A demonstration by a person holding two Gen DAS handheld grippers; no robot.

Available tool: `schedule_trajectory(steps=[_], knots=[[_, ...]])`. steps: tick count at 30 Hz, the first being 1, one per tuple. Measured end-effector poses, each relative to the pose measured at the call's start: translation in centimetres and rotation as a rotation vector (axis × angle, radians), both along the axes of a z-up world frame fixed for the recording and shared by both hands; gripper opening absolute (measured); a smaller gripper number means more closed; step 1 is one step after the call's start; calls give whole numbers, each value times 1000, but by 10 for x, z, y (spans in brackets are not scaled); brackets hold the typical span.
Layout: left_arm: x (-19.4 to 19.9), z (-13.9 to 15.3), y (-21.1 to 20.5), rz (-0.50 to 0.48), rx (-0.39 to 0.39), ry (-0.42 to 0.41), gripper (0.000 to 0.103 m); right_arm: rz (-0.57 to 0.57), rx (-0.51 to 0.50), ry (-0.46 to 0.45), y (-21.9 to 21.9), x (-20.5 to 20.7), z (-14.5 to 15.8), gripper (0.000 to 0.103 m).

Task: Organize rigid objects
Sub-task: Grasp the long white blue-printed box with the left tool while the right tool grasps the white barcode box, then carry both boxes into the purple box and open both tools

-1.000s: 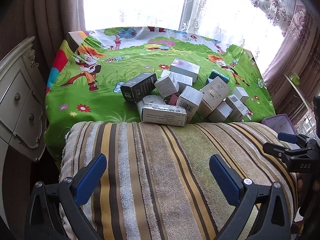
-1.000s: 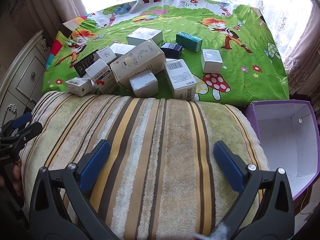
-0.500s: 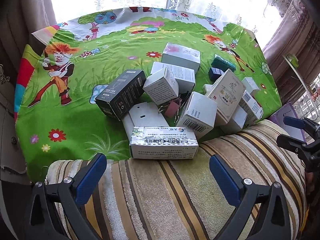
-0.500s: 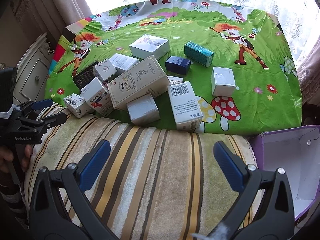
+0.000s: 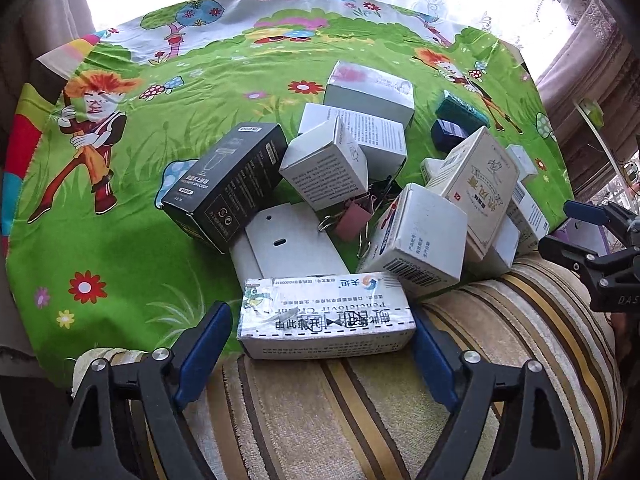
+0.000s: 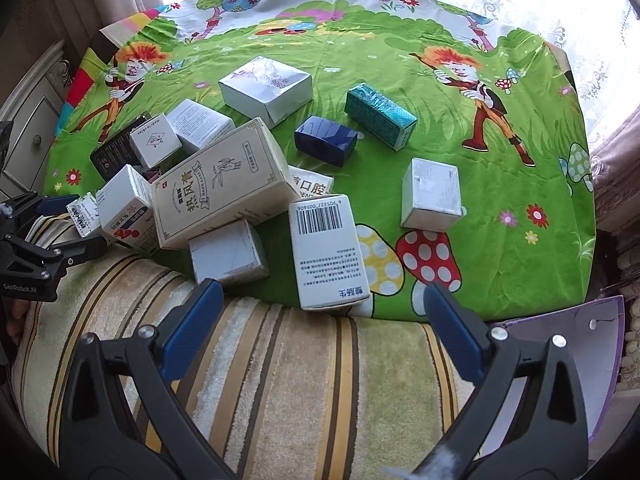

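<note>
Both risks sit with the left hand-held gripper (image 5: 322,340): its jaws are closing around the cream carton (image 5: 326,316) at the striped cushion's (image 5: 360,412) edge, not yet gripping; an off-centre squeeze could topple neighbouring boxes

A cartoon-print green cloth (image 6: 400,60) covers the flat surface – probably a table, though the cloth hides it.

A striped towel (image 6: 280,360) lies over its near edge. On the cloth, a heap of small cartons (image 6: 224,188) sits by the towel; a navy box (image 6: 326,140), a teal box (image 6: 380,114) and a white cube box (image 6: 432,196) lie apart.
</note>
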State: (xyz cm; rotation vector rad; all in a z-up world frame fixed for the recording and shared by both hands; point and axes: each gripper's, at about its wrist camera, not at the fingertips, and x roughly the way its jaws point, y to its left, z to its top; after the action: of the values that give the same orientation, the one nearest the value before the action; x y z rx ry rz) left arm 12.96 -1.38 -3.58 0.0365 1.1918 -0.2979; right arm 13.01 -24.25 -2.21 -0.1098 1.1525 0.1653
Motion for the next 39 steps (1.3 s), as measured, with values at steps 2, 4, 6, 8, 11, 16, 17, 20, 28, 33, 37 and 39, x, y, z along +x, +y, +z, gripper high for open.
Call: schedule_trajectory(steps=[2,4,6,8,11,16,17,20,28,33,37,39], knots=[[0,0,3,10,-15,-3,78,16,-24,11,4,6,-5,94],[-2,3,4,12,-23,-16,78,24,-38,32,6,12,-11,86],[-6,6,3,12,-21,-34,78,24,-36,40,7,14,-15,83],[-10,9,3,18,-17,-57,78,26,-37,50,7,16,-17,74],[-16,16,8,46,-42,-86,78,29,-23,73,7,15,-23,55],[-28,24,15,85,-93,-110,78,32,1,72,6,12,-26,44],[-30,26,15,90,-94,-117,78,34,3,65,6,11,-25,44],[-41,33,14,93,-101,-148,78,34,9,34,6,7,-19,44],[-66,52,-3,53,-136,-205,78,8,64,-80,-4,-18,15,44],[-74,61,-25,-6,-148,-218,78,-22,115,-124,-15,-39,35,44],[-77,67,-51,-71,-156,-218,78,-52,148,-138,-29,-57,43,44],[-79,70,-68,-116,-160,-218,78,-73,164,-144,-40,-66,47,44]])
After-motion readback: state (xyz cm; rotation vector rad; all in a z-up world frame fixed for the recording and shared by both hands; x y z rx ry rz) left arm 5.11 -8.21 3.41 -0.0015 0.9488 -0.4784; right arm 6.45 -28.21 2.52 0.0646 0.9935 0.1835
